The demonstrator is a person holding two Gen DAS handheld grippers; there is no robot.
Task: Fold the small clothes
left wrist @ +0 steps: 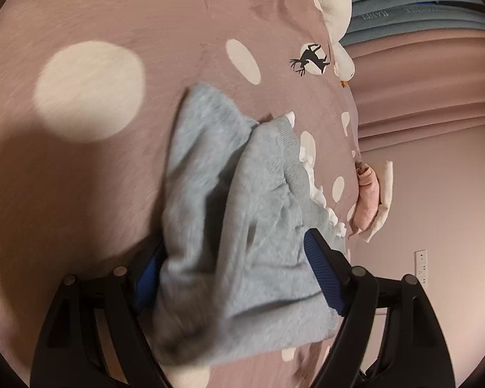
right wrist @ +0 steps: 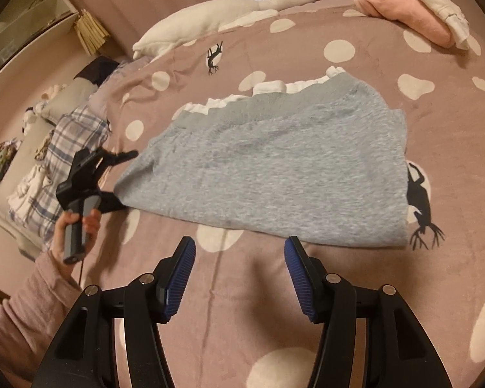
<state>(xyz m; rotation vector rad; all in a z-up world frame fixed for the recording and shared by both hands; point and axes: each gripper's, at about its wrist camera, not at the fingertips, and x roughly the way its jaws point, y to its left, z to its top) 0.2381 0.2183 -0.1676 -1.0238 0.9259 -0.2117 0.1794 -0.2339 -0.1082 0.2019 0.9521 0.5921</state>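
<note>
Your left black two-finger gripper with blue ribbed pads (left wrist: 236,278) has its jaws spread wide with cloth between them, not clamped – your right black blue-padded gripper (right wrist: 239,278) hovers with jaws parted, holding nothing

The left wrist view sits close against the grey garment (left wrist: 242,200), facing along the bed. The right wrist view looks down from farther back. Both share the garment and the spotted blanket (right wrist: 242,307).

The right gripper (right wrist: 239,274) hovers open, just short of the grey garment (right wrist: 274,168). The left gripper (right wrist: 119,177) meets the garment's left edge on the spotted blanket (right wrist: 339,291).
</note>
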